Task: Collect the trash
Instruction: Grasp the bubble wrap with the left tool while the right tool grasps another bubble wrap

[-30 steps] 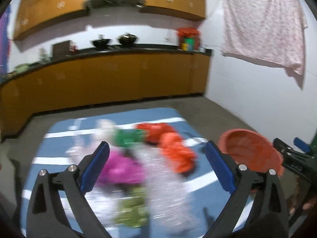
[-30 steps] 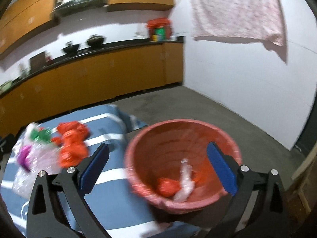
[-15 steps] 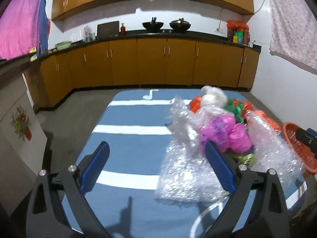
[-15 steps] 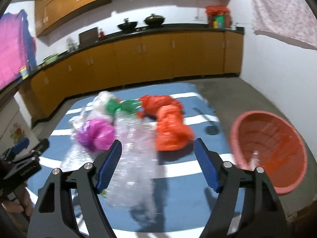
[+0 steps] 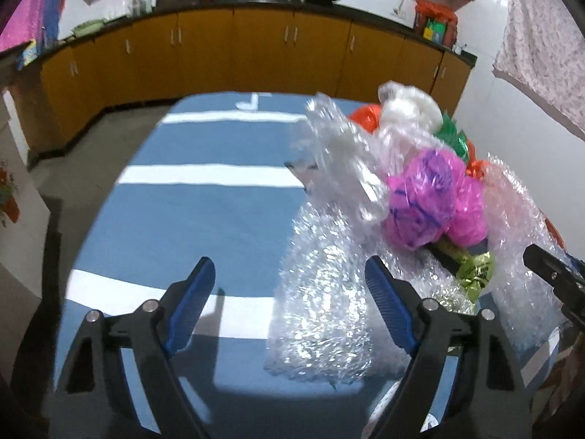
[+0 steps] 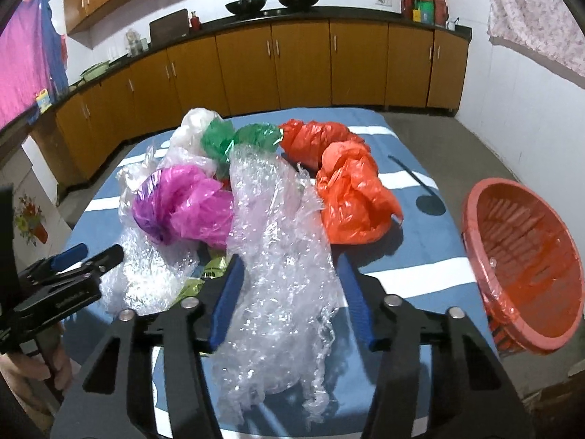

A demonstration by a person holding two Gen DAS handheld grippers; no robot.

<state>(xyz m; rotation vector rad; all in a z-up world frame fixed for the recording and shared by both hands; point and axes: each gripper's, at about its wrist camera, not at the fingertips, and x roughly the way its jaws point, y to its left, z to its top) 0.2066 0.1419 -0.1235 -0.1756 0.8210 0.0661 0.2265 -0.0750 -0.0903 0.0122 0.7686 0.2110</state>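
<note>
A heap of plastic trash lies on a blue striped cloth (image 6: 409, 256): clear bubble wrap (image 6: 281, 241), a magenta bag (image 6: 182, 205), green bags (image 6: 234, 139), orange bags (image 6: 347, 190) and a white bag (image 6: 193, 120). My right gripper (image 6: 290, 292) is open, its jaws either side of the clear bubble wrap. My left gripper (image 5: 289, 303) is open and empty, just left of another bubble wrap sheet (image 5: 321, 292), with the magenta bag (image 5: 431, 197) beyond. A red basket (image 6: 519, 267) stands at the right.
Wooden cabinets (image 6: 292, 66) under a dark counter line the far wall. A pink patterned cloth (image 6: 530, 11) hangs on the right wall. Grey floor (image 6: 475, 139) surrounds the blue cloth. The left gripper shows at the left of the right wrist view (image 6: 69, 274).
Both grippers have swung from the basket toward the heap. The right gripper's jaws have narrowed around the clear bubble wrap. The left gripper has dropped closer to the cloth.
</note>
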